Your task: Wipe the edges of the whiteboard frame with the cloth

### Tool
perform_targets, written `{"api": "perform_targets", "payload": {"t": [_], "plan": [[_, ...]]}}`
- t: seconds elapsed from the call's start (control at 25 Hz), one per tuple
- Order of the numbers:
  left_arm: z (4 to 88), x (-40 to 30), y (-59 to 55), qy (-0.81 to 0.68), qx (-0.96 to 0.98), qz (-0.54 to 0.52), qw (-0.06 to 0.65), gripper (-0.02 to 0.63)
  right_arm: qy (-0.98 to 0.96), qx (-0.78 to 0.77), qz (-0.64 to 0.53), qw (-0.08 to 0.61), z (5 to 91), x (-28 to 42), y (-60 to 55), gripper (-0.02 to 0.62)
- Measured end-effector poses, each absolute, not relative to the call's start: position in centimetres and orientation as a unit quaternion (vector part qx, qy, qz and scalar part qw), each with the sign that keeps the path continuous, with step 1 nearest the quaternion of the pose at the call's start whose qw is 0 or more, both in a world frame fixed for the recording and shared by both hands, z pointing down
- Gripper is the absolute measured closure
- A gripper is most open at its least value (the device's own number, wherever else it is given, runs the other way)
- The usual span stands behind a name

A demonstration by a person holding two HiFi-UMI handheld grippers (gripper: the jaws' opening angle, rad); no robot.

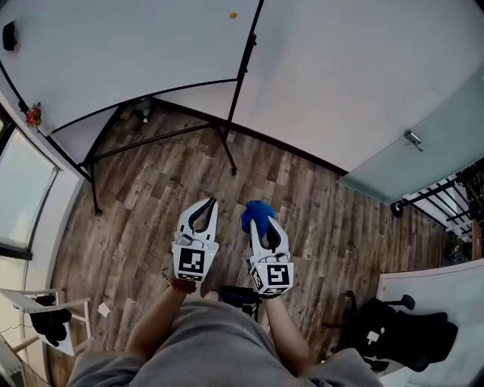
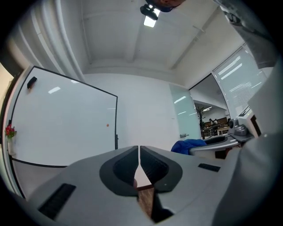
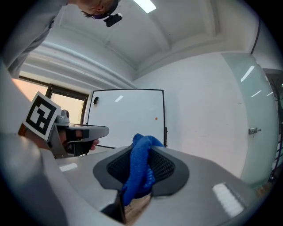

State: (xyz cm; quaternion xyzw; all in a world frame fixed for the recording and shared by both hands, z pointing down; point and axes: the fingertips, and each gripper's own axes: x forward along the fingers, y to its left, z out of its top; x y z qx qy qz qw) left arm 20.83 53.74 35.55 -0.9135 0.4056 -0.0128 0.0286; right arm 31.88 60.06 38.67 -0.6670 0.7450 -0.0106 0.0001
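Pinching bunched blue cloth (image 3: pixel 138 167), right gripper (image 1: pixel 263 221)

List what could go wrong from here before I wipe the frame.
The blue cloth sits bunched in the right claw, little past its tips; plastic may scrape the whiteboard frame.
The stand legs splay out ahead: a trip hazard.
The left claw is shut and empty, so nothing steadies the whiteboard.

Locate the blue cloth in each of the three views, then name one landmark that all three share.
Head view: cloth at centre, in the right gripper.
Left gripper view: cloth right of centre, low.
Right gripper view: cloth lower centre, between the jaws.
Shared landmark: the whiteboard with its orange dot.
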Motion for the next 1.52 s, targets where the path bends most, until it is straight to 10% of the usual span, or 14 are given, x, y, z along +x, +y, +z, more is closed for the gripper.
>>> {"api": "perform_targets", "payload": {"t": [1.52], "plan": [[39.7,32.7,12.4,0.402,-0.913,-0.073,-0.009,0.584,0.797,-0.6,-0.066,-0.007,43.7,46.3,12.1,0.472]]}}
